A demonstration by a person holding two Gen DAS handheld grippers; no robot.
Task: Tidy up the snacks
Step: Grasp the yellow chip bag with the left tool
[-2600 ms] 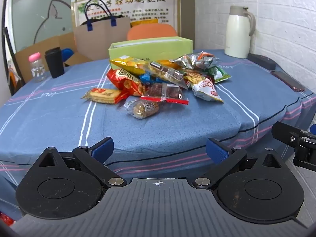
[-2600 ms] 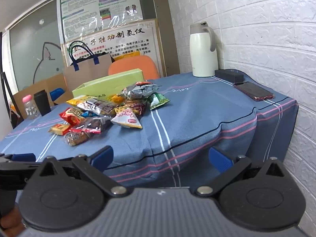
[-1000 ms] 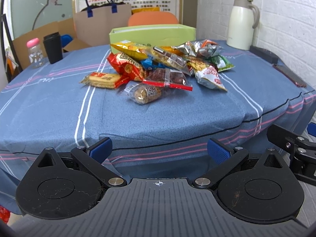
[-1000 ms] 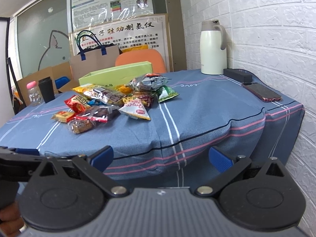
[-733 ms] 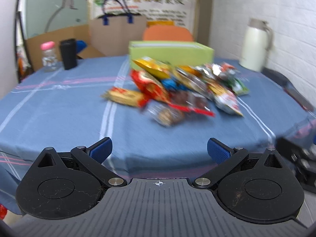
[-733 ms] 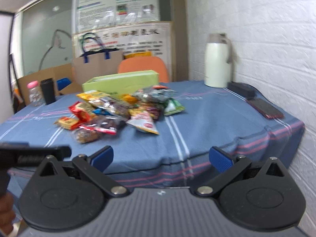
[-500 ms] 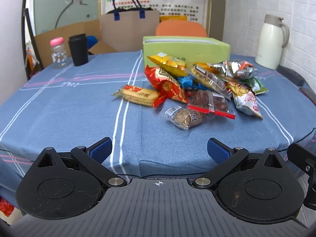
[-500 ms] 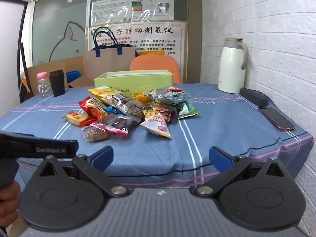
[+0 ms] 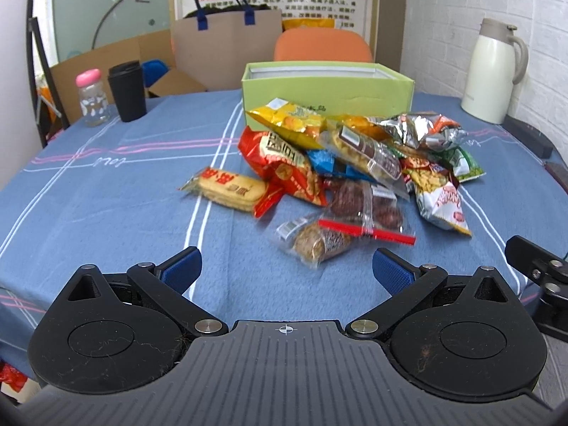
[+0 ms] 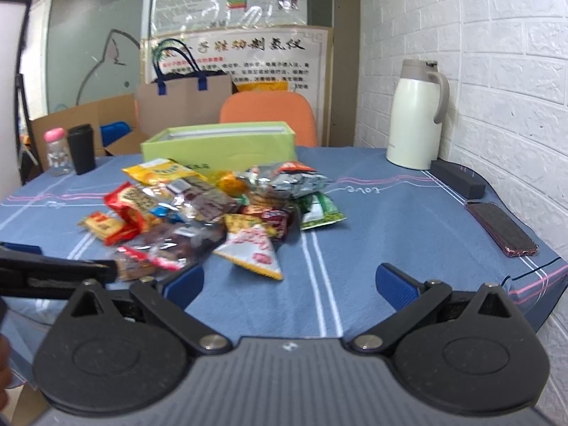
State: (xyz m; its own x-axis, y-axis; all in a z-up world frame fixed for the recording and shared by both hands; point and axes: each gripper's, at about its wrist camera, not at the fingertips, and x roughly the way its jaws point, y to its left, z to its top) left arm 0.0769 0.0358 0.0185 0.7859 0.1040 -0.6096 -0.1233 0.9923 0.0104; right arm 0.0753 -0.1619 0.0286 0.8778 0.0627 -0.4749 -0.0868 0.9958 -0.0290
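Both claws, left (image 9: pixel 285 271) and right (image 10: pixel 289 285), gape empty before snack pile (image 9: pixel 355 174) by green box (image 9: pixel 326 88); packets light, crinkly, slippery, best pinched at sealed edges.

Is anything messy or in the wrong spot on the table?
Yes. The snack packets lie in a jumbled heap on the blue tablecloth, overlapping each other, in front of the open green box. None can be seen in it. A phone lies near the table's edge.
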